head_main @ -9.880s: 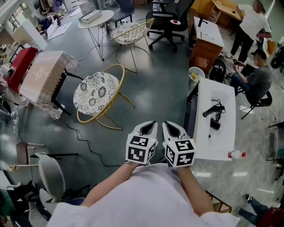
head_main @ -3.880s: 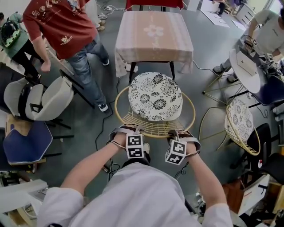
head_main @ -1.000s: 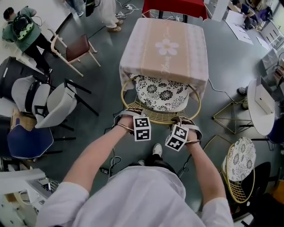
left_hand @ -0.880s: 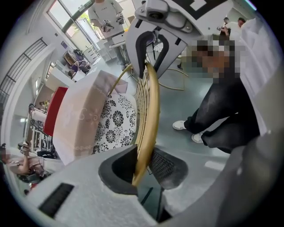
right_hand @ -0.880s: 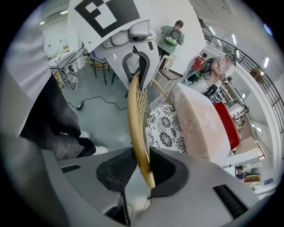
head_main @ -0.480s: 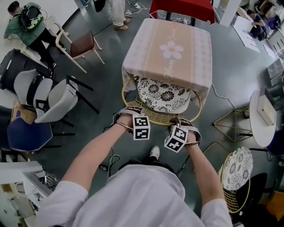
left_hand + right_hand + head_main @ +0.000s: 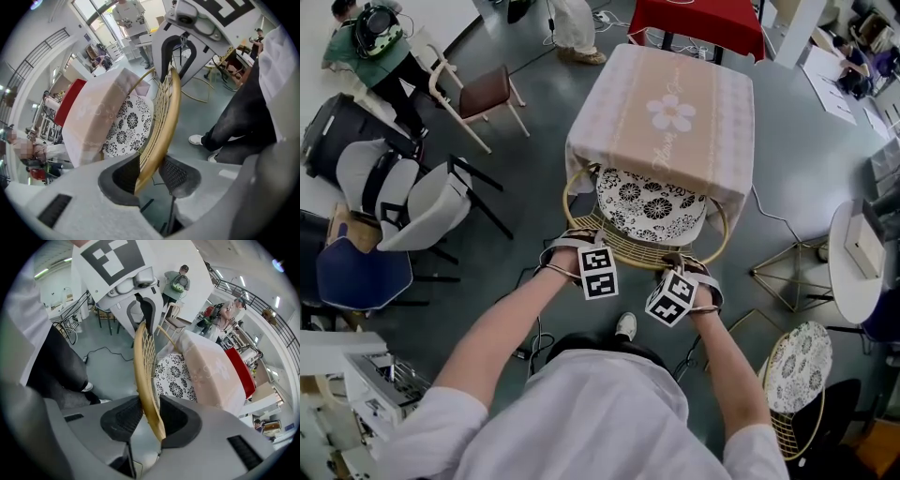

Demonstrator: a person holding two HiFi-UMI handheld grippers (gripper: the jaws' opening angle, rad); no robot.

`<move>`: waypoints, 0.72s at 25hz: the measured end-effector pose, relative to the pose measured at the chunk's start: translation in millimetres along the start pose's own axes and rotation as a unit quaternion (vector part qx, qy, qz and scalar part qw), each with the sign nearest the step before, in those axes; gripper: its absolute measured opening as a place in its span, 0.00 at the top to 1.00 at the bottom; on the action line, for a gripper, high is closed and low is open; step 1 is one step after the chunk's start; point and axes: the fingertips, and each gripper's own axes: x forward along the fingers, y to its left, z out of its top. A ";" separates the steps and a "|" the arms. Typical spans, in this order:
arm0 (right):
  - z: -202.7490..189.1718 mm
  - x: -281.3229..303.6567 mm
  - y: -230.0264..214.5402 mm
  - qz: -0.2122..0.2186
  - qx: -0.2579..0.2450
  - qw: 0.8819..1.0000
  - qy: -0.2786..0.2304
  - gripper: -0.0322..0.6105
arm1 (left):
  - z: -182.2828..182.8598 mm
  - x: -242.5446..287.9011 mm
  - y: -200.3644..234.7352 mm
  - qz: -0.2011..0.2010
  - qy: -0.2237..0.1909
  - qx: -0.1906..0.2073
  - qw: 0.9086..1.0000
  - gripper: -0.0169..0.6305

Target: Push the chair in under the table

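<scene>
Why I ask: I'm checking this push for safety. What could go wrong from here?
1. The left gripper has its jaws opening around the chair rim, while the right gripper clamps it. A further push from that one side could swing the rim askew.
2. The tablecloth hangs over the far part of the seat. The rim may catch and drag it.

Left gripper (image 7: 152, 174), jaws opening, gold chair rim (image 7: 162, 133) between them, beside draped table (image 7: 93, 117).

Head view looks steeply down; both close gripper views share the chair (image 7: 167, 119).
</scene>
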 end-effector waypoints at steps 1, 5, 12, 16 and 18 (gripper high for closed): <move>0.4 -1.2 0.5 -0.003 0.006 1.000 0.000 0.80 | -0.4 -2.0 0.0 0.004 -0.002 -0.001 1.000 0.79; 1.3 -8.1 2.0 -0.016 0.031 0.999 -0.001 0.79 | -0.3 -9.9 -1.2 0.011 -0.019 -0.012 1.000 0.77; 3.5 -20.6 0.2 -0.058 0.093 0.994 0.009 0.78 | -0.4 -32.8 -0.8 0.025 -0.067 -0.054 0.996 0.77; 13.5 -37.2 0.0 -0.077 0.149 0.986 -0.020 0.80 | 3.2 -47.8 -0.9 0.030 -0.106 -0.099 0.989 0.77; 21.8 -46.8 0.0 -0.091 0.168 0.981 -0.031 0.82 | 7.2 -54.8 -1.9 0.030 -0.126 -0.122 0.984 0.77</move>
